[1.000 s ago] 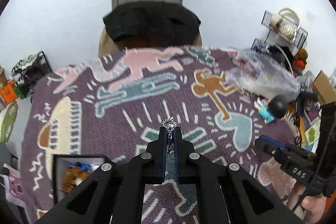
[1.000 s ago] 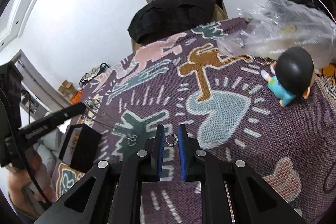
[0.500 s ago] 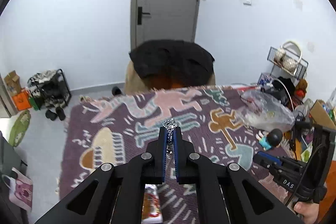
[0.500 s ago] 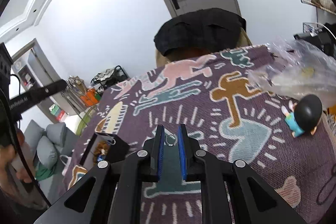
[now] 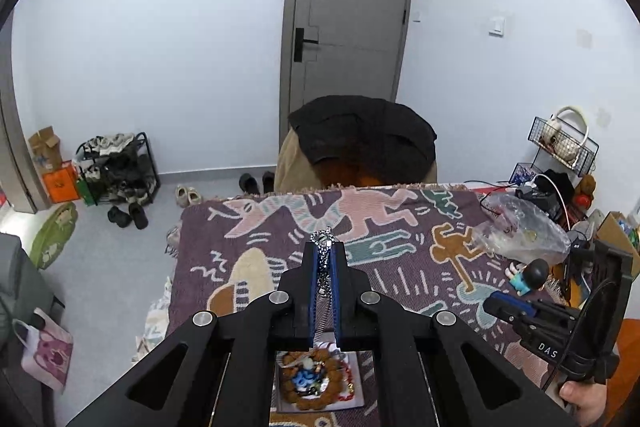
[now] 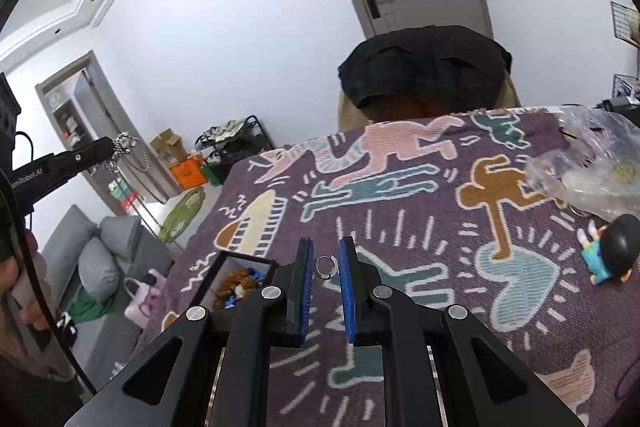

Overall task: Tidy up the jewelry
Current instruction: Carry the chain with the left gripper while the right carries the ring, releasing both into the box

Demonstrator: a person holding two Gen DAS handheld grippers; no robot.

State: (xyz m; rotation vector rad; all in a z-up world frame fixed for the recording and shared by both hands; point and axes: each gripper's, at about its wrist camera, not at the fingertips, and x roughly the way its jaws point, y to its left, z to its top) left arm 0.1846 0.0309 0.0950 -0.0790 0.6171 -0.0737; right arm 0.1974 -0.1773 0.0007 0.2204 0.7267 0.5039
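My left gripper point(image 5: 325, 259) pinches the silver chain point(image 5: 323, 267), dangling it above the jewelry box point(image 6: 236, 281); my right gripper point(image 6: 325, 269) clamps a small ring point(image 6: 326, 267) nearby, ready for sorting.

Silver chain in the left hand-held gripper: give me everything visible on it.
The silver chain looks like fine twisted metal links, shiny. It is pinched between the blue pads of the left hand-held gripper, with a small bunched loop poking past the fingertips. In the right wrist view it hangs from those tips in long thin strands, off the patterned blanket. Its lower end is too thin to trace.
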